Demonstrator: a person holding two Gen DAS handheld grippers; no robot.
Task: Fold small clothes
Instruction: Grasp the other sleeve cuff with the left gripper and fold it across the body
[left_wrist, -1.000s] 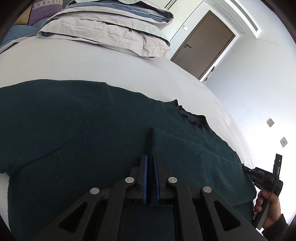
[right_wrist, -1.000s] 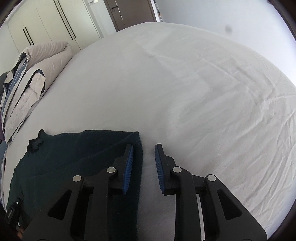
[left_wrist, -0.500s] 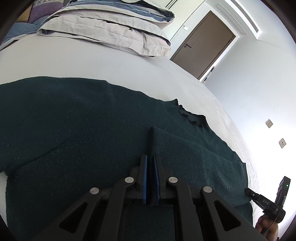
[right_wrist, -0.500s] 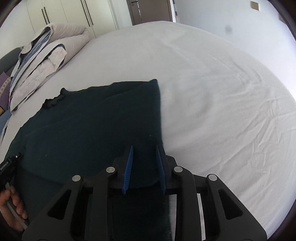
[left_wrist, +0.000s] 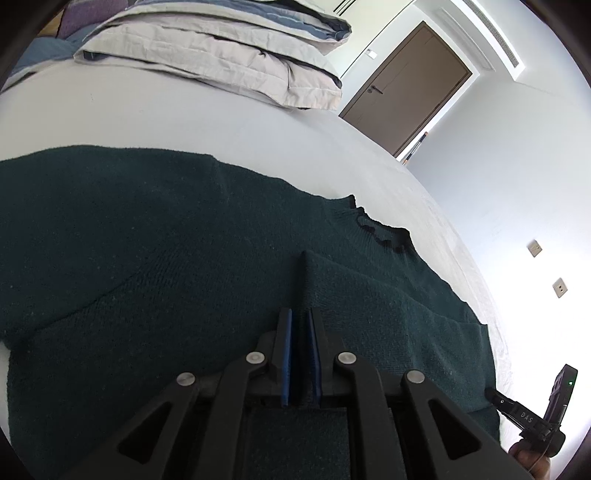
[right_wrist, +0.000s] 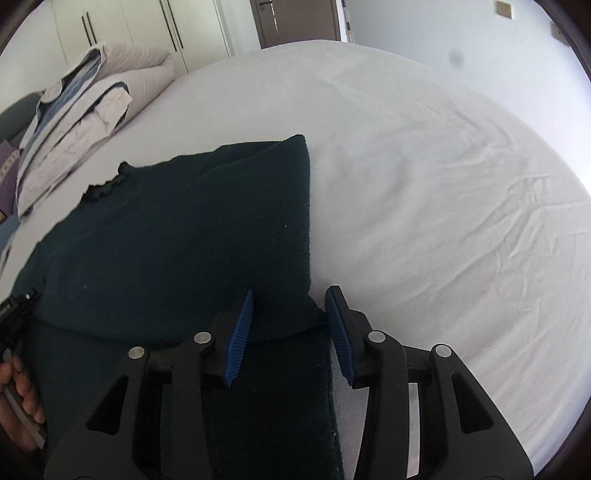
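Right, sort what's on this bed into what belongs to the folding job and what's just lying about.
Part of the job:
- dark green sweater, one side already folded over
- left tongs, shut on a fold of the sweater
- right tongs, just been opening, sweater edge loose between them

Just lying about:
- folded duvet
- white bed sheet

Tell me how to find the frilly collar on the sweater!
Start at the big white bed, where a dark green sweater lies spread out. Follow its far edge, the one nearest the stacked pillows. The collar is the short wavy, ruffled strip there; every other edge of the sweater is plain.
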